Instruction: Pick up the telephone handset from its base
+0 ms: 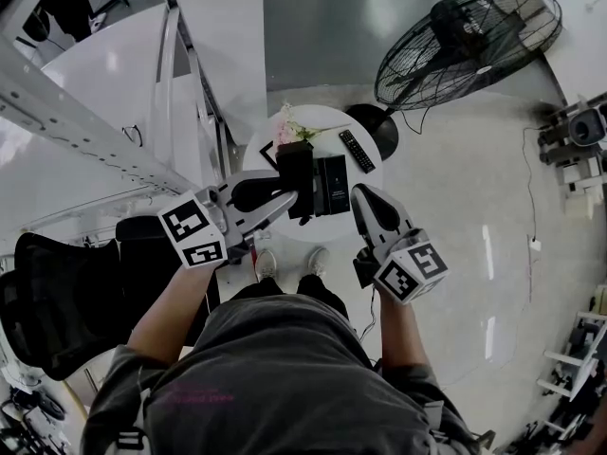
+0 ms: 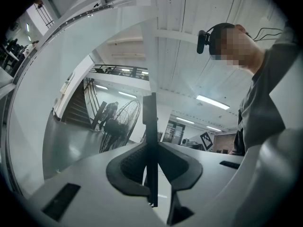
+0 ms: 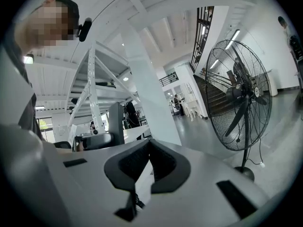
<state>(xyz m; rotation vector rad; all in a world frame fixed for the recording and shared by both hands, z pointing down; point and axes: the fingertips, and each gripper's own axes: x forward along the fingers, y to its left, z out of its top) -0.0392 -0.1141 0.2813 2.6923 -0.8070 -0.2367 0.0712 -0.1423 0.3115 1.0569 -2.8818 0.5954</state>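
In the head view, my left gripper (image 1: 287, 197) is shut on the black telephone handset (image 1: 296, 167), which it holds over the small round white table (image 1: 270, 150). The handset is just left of the black telephone base (image 1: 333, 186), which stays on the table. The left gripper view shows the handset (image 2: 150, 122) edge-on as a thin upright black bar clamped between the pads of my left gripper (image 2: 151, 174). My right gripper (image 1: 361, 197) hovers at the table's right edge near the base. In the right gripper view, my right gripper (image 3: 147, 162) has its pads together and holds nothing.
A black remote control (image 1: 358, 150) and a small bunch of pink flowers (image 1: 290, 133) lie on the table behind the base. A large black floor fan (image 1: 465, 45) stands beyond the table. A black office chair (image 1: 57, 297) is at my left, and a white stair frame (image 1: 85, 131) is behind it.
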